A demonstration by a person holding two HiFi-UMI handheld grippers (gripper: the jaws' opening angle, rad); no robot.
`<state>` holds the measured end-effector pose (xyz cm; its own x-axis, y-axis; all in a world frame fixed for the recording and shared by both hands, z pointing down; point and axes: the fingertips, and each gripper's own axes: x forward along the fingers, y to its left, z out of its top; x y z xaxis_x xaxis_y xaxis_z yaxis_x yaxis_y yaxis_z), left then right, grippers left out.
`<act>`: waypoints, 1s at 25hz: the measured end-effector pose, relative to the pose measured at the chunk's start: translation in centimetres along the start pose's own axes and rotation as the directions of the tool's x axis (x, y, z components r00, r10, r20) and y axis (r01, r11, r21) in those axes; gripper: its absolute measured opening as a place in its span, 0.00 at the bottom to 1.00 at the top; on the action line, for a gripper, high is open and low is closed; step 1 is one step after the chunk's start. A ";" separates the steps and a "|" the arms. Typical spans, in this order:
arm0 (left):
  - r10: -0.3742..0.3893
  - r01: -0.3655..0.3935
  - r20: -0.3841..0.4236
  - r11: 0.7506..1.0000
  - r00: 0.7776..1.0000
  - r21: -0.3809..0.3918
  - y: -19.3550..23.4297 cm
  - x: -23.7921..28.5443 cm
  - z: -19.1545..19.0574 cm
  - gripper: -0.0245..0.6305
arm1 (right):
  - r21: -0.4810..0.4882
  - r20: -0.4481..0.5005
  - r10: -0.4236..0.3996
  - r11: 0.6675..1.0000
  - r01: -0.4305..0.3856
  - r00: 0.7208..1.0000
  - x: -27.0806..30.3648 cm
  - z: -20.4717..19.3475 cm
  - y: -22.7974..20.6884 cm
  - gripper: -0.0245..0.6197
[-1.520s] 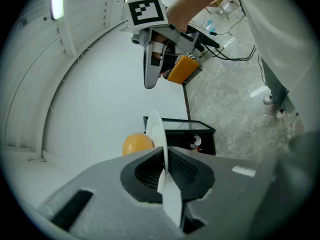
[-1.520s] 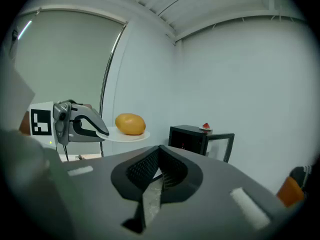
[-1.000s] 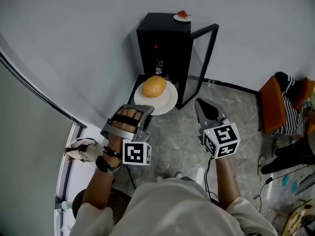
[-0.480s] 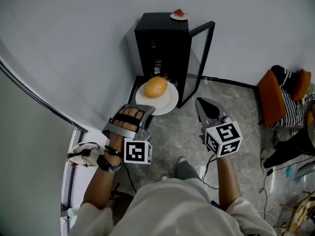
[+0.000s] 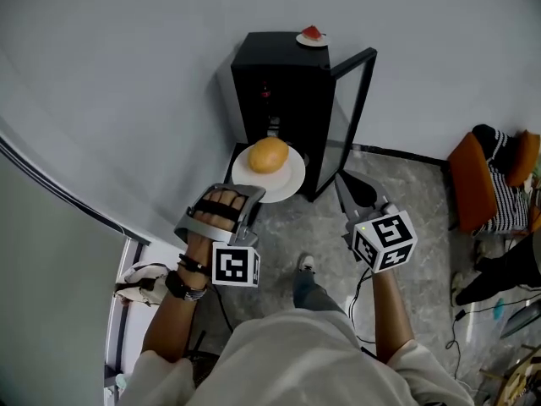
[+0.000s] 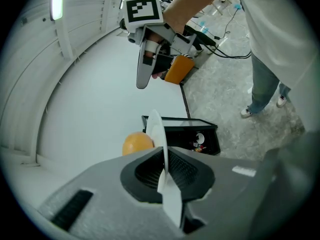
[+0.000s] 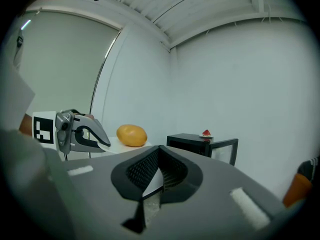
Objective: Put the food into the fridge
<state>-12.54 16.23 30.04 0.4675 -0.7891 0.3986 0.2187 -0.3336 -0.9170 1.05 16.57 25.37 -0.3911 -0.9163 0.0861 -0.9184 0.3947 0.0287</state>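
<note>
White plate (image 5: pixel 286 182) is clamped at its rim by the left gripper (image 5: pixel 249 192), jaws closed on it; seen edge-on between the jaws in the left gripper view (image 6: pixel 155 133). Orange-yellow rounded food item (image 5: pixel 268 154) is carried on the plate, at the plate's 12 o'clock half. Plate is held in the air just in front of the black mini fridge (image 5: pixel 279 70), which is at 12 o'clock of the person. Fridge's glass door (image 5: pixel 349 117) is swung open toward 3 o'clock. Small plate with a red food piece (image 5: pixel 312 35) is set on the fridge top, at its 1 o'clock corner. Right gripper (image 5: pixel 340 181) is held at 3 o'clock of the left one, well apart from the plate, jaws together with nothing between them. Stone-pattern floor (image 5: pixel 406 189) is seen below.
</note>
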 end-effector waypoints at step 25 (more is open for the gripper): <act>0.021 -0.022 -0.063 1.000 0.998 -0.006 9.4 18.7 -5.4 0.07 | -0.045 -0.033 0.015 0.999 -0.016 0.999 16.2 1.9 -14.2 0.05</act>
<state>-6.39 -4.47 28.79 0.4169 -0.8270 0.3771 0.2036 -0.3194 -0.9255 7.64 -4.05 24.48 -0.4023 -0.9076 0.1198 -0.9082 0.4121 0.0724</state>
